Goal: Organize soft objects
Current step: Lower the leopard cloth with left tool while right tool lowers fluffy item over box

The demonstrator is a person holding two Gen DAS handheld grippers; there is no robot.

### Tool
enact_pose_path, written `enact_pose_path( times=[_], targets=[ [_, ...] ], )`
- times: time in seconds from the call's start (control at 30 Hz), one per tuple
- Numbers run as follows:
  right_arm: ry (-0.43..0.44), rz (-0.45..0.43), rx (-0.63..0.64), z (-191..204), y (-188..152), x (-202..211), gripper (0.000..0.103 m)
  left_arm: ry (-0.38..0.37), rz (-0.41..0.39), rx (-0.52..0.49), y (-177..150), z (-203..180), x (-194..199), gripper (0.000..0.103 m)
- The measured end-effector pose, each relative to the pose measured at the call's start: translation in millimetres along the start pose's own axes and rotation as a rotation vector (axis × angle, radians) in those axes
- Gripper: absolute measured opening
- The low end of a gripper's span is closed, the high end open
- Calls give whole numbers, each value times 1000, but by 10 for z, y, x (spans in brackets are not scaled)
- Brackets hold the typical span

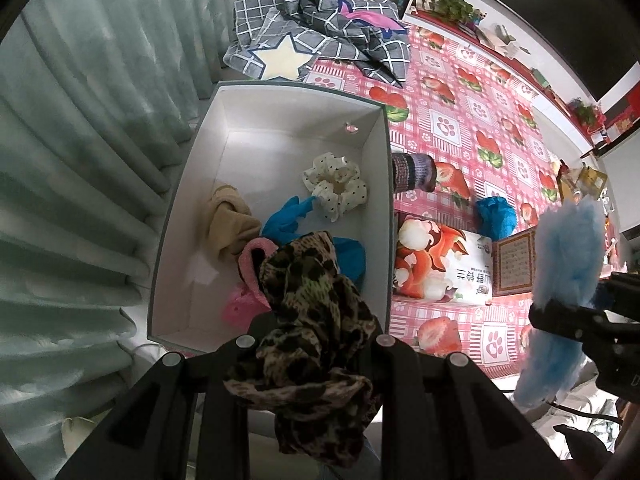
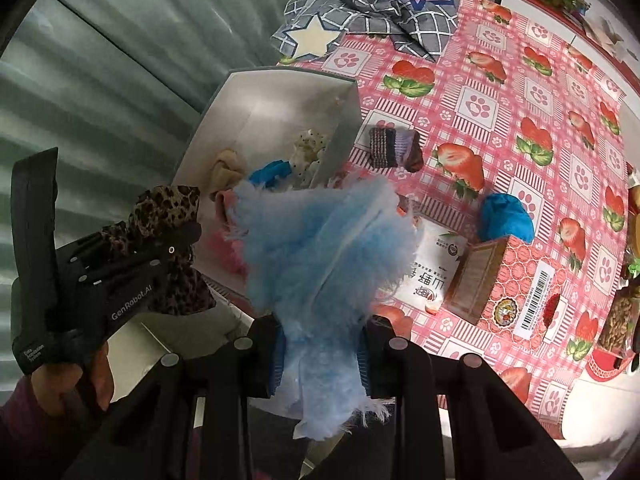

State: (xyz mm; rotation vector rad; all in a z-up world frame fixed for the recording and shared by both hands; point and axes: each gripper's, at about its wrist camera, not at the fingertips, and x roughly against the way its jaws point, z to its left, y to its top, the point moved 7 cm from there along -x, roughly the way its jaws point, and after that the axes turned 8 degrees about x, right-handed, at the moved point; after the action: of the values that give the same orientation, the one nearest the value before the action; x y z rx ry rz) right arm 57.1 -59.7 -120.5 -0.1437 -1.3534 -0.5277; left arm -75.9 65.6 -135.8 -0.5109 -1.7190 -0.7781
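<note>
While the white box [image 1: 276,128] fills the frame's centre-left, your left gripper [image 1: 316,340] pinches the leopard-print cloth [image 1: 312,320] at lower centre, and your right gripper [image 2: 320,344] pinches the fluffy blue cloth [image 2: 320,248] at lower centre.

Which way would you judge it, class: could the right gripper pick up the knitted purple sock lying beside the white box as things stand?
Probably not: the right gripper is already shut on the fluffy blue cloth. The knitted sock lies uncovered on the tablecloth, so nothing else blocks it.
</note>
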Motion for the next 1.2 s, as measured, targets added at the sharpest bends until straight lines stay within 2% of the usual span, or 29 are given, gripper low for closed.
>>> enact_pose_path(
  times=[0.8,1.2],
  targets=[
    [26,44,0,8,183,-176,30,7,22,42,125,185,-131,26],
    [71,26,0,48,624,-226,30,39,-21,34,469,248,-106,26]
  ],
)
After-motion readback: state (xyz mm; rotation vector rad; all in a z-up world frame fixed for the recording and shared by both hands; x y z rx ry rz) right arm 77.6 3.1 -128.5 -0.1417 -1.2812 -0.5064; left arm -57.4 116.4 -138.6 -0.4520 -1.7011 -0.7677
